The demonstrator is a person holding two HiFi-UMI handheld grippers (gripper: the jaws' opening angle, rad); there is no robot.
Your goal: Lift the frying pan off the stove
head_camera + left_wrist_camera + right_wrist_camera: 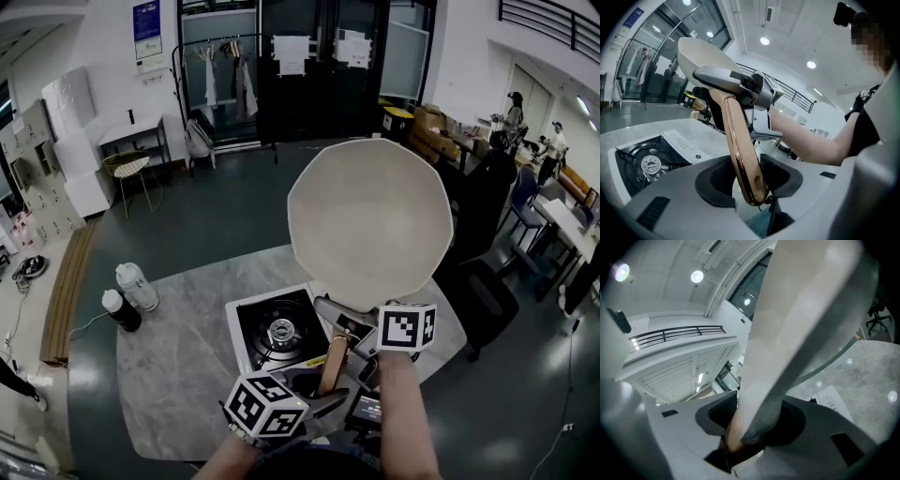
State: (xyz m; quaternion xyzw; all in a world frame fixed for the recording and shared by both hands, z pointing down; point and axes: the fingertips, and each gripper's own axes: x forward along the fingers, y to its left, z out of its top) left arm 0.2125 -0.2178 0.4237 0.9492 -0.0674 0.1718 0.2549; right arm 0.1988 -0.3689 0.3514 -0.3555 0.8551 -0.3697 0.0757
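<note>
The frying pan point(370, 220), white inside with a grey bracket and a copper handle point(331, 363), hangs in the air above the stove point(277, 330), tilted so its bowl faces me. My left gripper point(322, 392) is shut on the lower end of the handle point(740, 145); its pads point(715, 180) press both sides in the left gripper view point(750, 177). My right gripper point(345, 330) is shut on the handle higher up, at the grey bracket point(806, 357), as the right gripper view point(757, 420) shows. The burner point(650, 164) is bare.
The stove stands on a round marble table point(178, 375). Two bottles point(138, 286) point(122, 310) stand at the table's far left edge. A dark office chair point(487, 300) is just past the right edge. Small devices lie under my arms.
</note>
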